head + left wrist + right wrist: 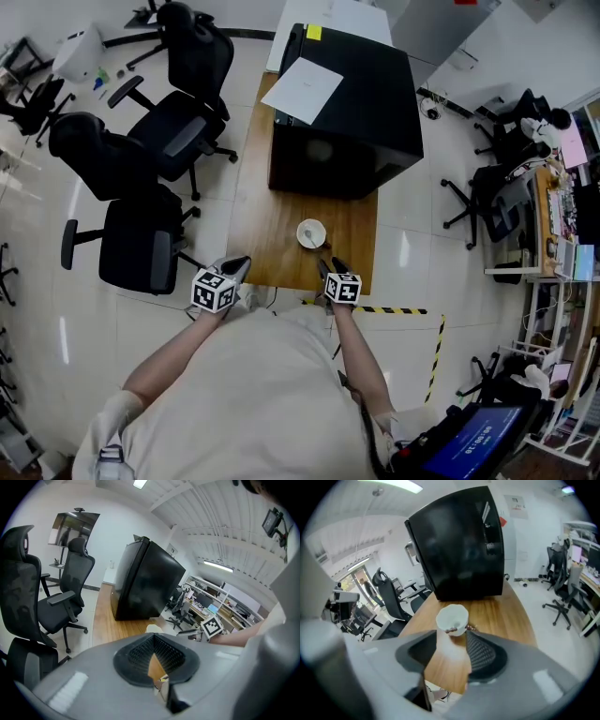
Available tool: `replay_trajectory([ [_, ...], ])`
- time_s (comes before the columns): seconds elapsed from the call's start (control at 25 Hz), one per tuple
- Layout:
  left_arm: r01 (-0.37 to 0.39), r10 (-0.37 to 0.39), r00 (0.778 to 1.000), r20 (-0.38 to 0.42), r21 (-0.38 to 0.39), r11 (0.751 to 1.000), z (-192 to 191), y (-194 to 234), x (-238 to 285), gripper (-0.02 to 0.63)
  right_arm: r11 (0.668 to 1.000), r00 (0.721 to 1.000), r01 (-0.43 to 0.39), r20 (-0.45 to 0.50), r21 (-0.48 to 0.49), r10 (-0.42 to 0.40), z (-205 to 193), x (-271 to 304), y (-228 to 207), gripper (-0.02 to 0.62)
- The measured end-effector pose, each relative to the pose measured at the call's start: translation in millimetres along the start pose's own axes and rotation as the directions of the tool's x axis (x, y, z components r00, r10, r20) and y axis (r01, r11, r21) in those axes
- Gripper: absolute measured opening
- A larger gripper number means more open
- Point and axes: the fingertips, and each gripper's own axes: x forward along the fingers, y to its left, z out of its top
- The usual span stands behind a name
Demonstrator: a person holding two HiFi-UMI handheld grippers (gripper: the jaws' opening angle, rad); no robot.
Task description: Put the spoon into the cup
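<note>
A white cup [322, 228] with a wavy rim is being shown standing upright near the front edge of a wooden table [272, 234], and the spoon [308, 232] is lying inside it, with a dark end resting over the rim nearest the right gripper [330, 268]. That gripper is being held just short of the cup with its jaws wide apart and nothing between them. The left gripper [236, 265] is being held off the table's front left corner with its jaw tips brought together on nothing. Behind the cup, a big black box [347, 103] is carrying a white sheet of paper [302, 89] and a yellow note [313, 33]. Neither is showing readable writing. The small labels on the box's side are too small to be read.
</note>
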Motion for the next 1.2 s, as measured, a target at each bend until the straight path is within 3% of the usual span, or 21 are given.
replay_trajectory([
  [0.28, 0.079, -0.079, 0.995, -0.067, -0.001, 0.997, -35.5, -19.4, 5.3, 0.003, 0.995, 0.999, 0.051, -0.003, 0.089, -0.051, -55.5, -34.2, 10.4, 0.187],
  [0.48, 0.135, -0.131, 0.988, -0.083, 0.043, 0.990, -46.9, -45.8, 11.6, 0.003, 0.990, 0.998, 0.050, 0.022, 0.133, -0.054, -81.5, -56.9, 11.2, 0.167],
  [0.88, 0.022, -0.020, 1.000, -0.022, 0.050, 0.999, -47.4, -65.5, -0.4, 0.003, 0.992, 0.992, -0.064, 0.114, 0.109, 0.052, -93.6, -78.9, 8.1, 0.164],
  [1.2, 0.063, -0.056, 0.997, -0.061, 0.105, 0.992, -84.7, -166.9, -3.5, 0.003, 0.982, 0.976, -0.101, 0.210, 0.162, 0.065, -131.4, -156.8, -23.5, 0.144],
])
